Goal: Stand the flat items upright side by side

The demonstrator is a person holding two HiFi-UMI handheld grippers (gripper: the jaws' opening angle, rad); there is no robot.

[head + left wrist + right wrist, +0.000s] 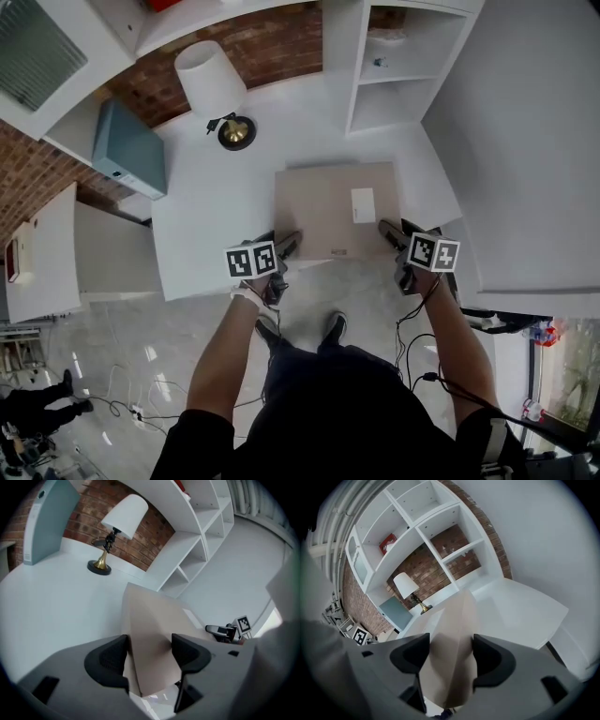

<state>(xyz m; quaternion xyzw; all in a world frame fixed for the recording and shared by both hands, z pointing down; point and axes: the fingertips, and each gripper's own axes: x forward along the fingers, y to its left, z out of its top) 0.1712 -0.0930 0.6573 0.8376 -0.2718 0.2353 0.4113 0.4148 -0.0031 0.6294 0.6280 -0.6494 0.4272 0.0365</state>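
at the near edge of the white desk point(211, 234), your left claw point(286, 247) and right claw point(390, 231) each gripped a near corner of the beige flat box point(323, 211), which lay flat, white label point(363, 204) up, a lamp point(211, 80) well beyond it.

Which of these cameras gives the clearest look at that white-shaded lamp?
The left gripper view: the lamp appears side-on, with white shade, dark arm and brass base all distinct. The head view sees it from above, mostly shade and base. The right gripper view has it small and distant beyond the tan box.
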